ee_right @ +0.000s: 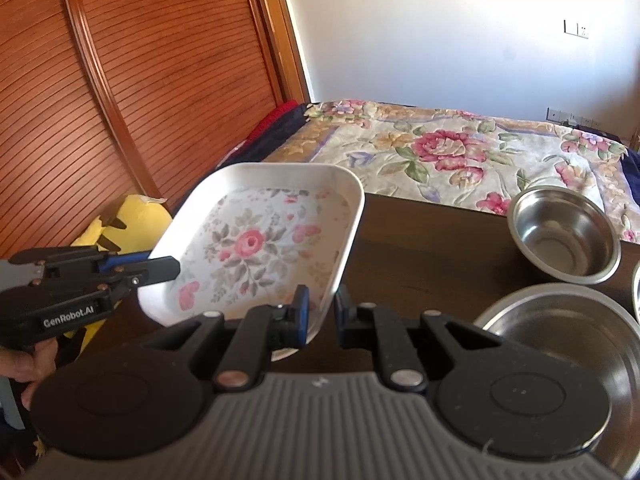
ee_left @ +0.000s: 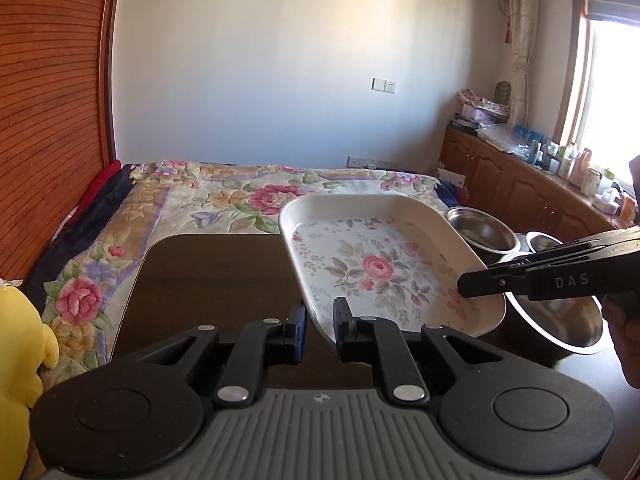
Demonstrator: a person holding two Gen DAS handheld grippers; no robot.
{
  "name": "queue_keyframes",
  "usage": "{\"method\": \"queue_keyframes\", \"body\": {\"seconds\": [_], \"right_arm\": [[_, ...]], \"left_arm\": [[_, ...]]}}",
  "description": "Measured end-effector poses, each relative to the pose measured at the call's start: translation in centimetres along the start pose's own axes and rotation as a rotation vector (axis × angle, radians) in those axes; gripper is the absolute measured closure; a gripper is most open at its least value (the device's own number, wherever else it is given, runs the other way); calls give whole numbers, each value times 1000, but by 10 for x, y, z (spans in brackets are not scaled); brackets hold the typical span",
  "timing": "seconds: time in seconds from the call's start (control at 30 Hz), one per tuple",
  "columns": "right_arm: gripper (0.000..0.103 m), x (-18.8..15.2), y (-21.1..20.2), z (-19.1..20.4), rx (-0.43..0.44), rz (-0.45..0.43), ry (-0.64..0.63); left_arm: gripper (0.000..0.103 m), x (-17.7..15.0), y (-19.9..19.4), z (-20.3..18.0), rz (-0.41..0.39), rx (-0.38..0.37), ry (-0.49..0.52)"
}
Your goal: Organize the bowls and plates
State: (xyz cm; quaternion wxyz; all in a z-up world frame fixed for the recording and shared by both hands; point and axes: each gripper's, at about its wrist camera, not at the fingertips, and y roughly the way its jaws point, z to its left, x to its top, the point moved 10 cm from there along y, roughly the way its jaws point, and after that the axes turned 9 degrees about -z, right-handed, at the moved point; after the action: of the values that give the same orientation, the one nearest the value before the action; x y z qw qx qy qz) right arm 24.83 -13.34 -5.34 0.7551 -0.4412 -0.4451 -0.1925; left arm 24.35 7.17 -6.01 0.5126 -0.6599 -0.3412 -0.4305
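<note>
Two grippers pinch the tilted floral plate point(ee_left: 380, 264) above the table point(ee_left: 216, 276): left gripper point(ee_left: 320, 320) at its 6 o'clock rim, right gripper point(ee_right: 322, 312) likewise, jaws narrow.

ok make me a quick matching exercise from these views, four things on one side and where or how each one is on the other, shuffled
Things:
1. floral plate
2. yellow plush toy
3. small steel bowl
4. large steel bowl

Places or states:
A. on the table, far right, by the bed
B. tilted, a gripper at each edge
C. off the table's left side
D. nearest the right gripper

Pairs: 1-B, 2-C, 3-A, 4-D
</note>
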Motion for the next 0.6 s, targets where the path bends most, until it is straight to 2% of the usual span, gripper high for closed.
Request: {"method": "queue_keyframes", "body": {"seconds": [0.27,0.6], "right_arm": [[88,-11,-22,4,11,-14,-4],[88,-37,-43,13,30,-10,-9]], "left_arm": [[87,-8,-24,-12,-13,-4,13],[87,-35,-50,-20,-7,-20,-22]]}}
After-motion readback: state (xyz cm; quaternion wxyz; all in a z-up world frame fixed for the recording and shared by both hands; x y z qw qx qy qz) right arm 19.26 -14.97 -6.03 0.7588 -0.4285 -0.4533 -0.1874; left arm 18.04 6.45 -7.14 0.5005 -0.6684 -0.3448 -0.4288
